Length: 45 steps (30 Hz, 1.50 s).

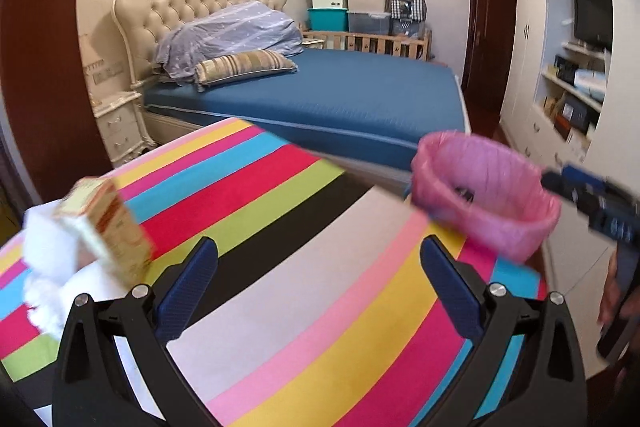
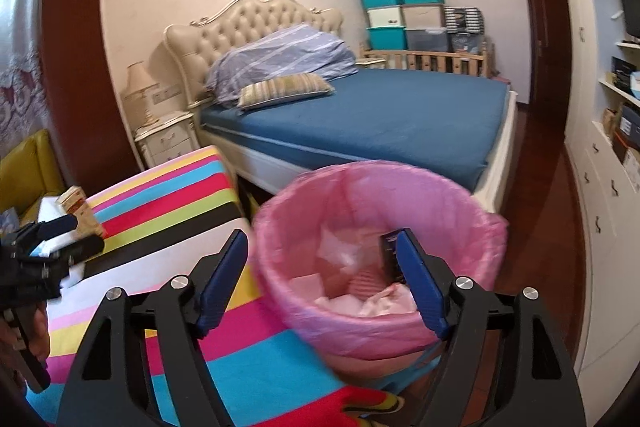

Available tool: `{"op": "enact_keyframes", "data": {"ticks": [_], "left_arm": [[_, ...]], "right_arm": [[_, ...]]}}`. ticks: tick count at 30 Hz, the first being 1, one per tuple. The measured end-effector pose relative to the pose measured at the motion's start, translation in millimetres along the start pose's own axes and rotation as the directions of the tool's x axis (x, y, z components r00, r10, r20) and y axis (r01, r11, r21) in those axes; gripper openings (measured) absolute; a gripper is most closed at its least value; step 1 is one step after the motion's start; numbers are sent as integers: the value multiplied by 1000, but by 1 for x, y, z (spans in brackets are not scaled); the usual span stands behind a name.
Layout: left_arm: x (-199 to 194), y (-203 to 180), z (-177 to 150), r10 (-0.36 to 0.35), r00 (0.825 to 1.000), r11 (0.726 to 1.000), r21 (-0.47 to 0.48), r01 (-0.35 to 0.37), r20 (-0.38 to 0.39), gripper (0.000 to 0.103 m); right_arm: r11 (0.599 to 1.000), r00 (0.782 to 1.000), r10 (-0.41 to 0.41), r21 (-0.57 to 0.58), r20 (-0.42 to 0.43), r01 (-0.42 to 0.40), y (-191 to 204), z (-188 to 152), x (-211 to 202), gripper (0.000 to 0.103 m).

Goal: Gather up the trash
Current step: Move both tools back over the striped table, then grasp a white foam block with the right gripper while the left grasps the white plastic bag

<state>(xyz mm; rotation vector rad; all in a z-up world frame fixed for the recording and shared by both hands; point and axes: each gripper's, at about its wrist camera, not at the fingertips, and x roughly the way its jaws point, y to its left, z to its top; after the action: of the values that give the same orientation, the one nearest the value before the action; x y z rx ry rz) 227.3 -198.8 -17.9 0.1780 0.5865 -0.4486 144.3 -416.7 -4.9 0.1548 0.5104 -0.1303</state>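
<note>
A bin lined with a pink bag (image 2: 360,327) stands beside the striped table and holds crumpled paper and a small dark box (image 2: 389,255). My right gripper (image 2: 322,241) hangs open above the bin's mouth, with nothing between its fingers. In the left wrist view my left gripper (image 1: 320,267) is open over the striped tablecloth (image 1: 304,307) and empty. A yellow and red carton (image 1: 110,231) lies among white tissues (image 1: 48,255) to its left. The pink bin (image 1: 500,223) is at the table's far right corner, and the right gripper (image 1: 568,187) shows blurred beside it.
A bed with a blue mattress (image 2: 380,123) lies beyond the table. A bedside cabinet (image 2: 166,141) stands by the headboard, stacked storage boxes (image 2: 400,15) in the far corner, white shelving (image 2: 616,131) along the right wall. A yellow seat (image 2: 24,171) is at the left.
</note>
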Motion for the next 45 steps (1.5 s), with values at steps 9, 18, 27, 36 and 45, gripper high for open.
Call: {"op": "enact_keyframes", "data": {"ticks": [9,18,27,36,45], "left_arm": [[-46,76,-61,117,992,990,-75,-120,-53,98],[-98,164,-98,334,941,925,-175,-339,-60,98],[-130,236,-121,453,887,843,-284,-458,-86,98],[-139,245,-133,472,877,826,-300,-477,-94,98],[-132,246,-133,473,870,817,-301,-491,-137,98]], "right_arm": [[992,992,95,-78,-81,-101,67,-14,16,74],[959,968,192,-179,-163,-220,154,-29,27,77],[891,932,284,-297,-226,-343,246,-44,31,83],[827,904,335,-376,-266,-417,318,-49,50,85],[834,903,316,-369,-290,-410,345,-45,81,85]]}}
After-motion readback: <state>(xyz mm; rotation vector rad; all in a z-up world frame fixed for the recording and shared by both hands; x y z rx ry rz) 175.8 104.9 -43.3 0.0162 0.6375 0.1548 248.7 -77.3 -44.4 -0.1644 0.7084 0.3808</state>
